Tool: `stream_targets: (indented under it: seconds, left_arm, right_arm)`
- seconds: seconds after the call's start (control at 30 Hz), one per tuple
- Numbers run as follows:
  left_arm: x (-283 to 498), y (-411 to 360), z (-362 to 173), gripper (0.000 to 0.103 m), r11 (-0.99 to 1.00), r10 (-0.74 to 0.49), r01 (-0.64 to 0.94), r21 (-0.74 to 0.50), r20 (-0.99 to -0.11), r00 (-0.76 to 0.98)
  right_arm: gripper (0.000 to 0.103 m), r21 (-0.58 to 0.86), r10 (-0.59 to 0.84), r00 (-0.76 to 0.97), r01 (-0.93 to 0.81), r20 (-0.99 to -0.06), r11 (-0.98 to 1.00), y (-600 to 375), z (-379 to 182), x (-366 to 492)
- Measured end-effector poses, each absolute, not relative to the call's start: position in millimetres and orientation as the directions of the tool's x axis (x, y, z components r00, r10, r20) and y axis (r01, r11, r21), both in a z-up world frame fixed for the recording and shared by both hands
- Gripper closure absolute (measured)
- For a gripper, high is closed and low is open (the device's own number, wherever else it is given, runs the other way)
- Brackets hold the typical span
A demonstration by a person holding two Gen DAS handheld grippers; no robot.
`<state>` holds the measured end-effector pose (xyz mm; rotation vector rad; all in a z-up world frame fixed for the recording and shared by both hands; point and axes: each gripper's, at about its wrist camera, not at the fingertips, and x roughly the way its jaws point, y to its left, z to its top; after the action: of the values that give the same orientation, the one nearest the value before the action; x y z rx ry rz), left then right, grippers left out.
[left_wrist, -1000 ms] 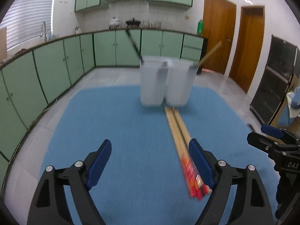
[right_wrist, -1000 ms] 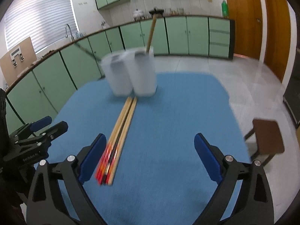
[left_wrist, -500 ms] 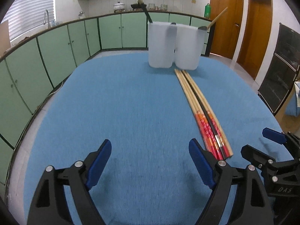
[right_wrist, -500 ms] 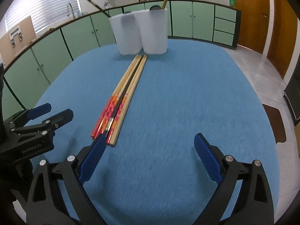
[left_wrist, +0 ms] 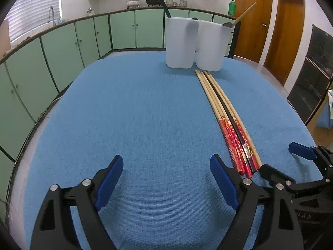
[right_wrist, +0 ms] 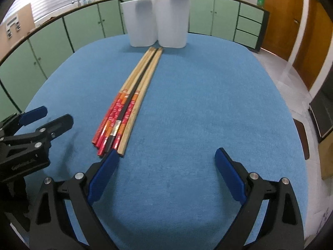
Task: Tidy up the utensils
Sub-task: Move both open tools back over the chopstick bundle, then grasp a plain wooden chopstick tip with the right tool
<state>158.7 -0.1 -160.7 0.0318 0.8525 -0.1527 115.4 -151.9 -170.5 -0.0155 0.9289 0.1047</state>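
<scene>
Gripper (right_wrist: 166, 175) beside chopsticks (right_wrist: 127, 104); right view adds drawers (right_wrist: 248, 29).

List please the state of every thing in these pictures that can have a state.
Left gripper: open, empty.
Right gripper: open, empty.
Bundle of long wooden chopsticks: lying flat on the blue cloth.
Two white plastic holders: upright, touching, each holding a utensil.

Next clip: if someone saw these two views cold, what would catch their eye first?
The bundle of long chopsticks, red-patterned at the near ends, lies in a line down the blue tablecloth. At its far tips stand two white containers side by side, each already holding a utensil that leans out. Both claws are open and empty: the left claw beside the red ends, the right claw with one finger next to them.
</scene>
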Motion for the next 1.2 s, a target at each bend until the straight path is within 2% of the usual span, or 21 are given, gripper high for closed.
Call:
stream_targets:
  seconds: [0.13, 0.27, 0.33, 0.43, 0.6, 0.7, 0.8, 0.87, 0.93, 1.1, 1.2]
  left_arm:
    - [161, 2, -161, 0.019, 0.989, -0.122, 0.142, -0.039, -0.755, 0.644]
    - [162, 2, -162, 0.019, 0.989, -0.120, 0.143, -0.036, -0.758, 0.641]
    - [163, 2, -161, 0.019, 0.989, -0.119, 0.141, -0.035, -0.757, 0.643]
    - [162, 4, -161, 0.019, 0.990, -0.118, 0.134, -0.040, -0.753, 0.647]
    - [163, 4, -163, 0.019, 0.991, -0.117, 0.131, -0.041, -0.756, 0.644]
    - [163, 4, -162, 0.019, 0.990, -0.116, 0.132, -0.040, -0.757, 0.643]
    - [164, 3, -162, 0.019, 0.990, -0.115, 0.134, -0.037, -0.758, 0.642]
    - [164, 1, -163, 0.019, 0.990, -0.114, 0.140, -0.031, -0.758, 0.642]
    - [162, -1, -162, 0.019, 0.989, -0.113, 0.146, -0.023, -0.756, 0.645]
    - [160, -5, -163, 0.019, 0.988, -0.118, 0.156, -0.022, -0.759, 0.640]
    - [159, -10, -164, 0.019, 0.985, -0.131, 0.171, -0.028, -0.764, 0.631]
  right_arm:
    - [0.012, 0.002, 0.031, 0.605, -0.048, -0.796, 0.999, -162, -169, 113]
    - [0.014, 0.054, 0.090, 0.619, -0.077, -0.780, 0.996, -163, -165, 109]
    - [0.027, 0.069, 0.118, 0.615, -0.103, -0.780, 0.992, -158, -165, 110]
    - [0.035, 0.082, 0.146, 0.597, -0.134, -0.789, 0.988, -147, -169, 113]
    - [0.050, 0.022, 0.108, 0.604, -0.148, -0.790, 0.989, -136, -170, 117]
    - [0.055, 0.012, 0.096, 0.608, -0.141, -0.788, 0.990, -139, -168, 115]
    - [0.055, 0.035, 0.113, 0.606, -0.138, -0.788, 0.990, -143, -168, 113]
    - [0.060, 0.041, 0.122, 0.606, -0.146, -0.786, 0.988, -141, -168, 113]
    - [0.074, 0.048, 0.137, 0.606, -0.162, -0.784, 0.986, -139, -168, 114]
    - [0.097, 0.086, 0.167, 0.606, -0.161, -0.778, 0.983, -142, -167, 115]
    - [0.097, 0.103, 0.173, 0.606, -0.150, -0.776, 0.983, -147, -167, 114]
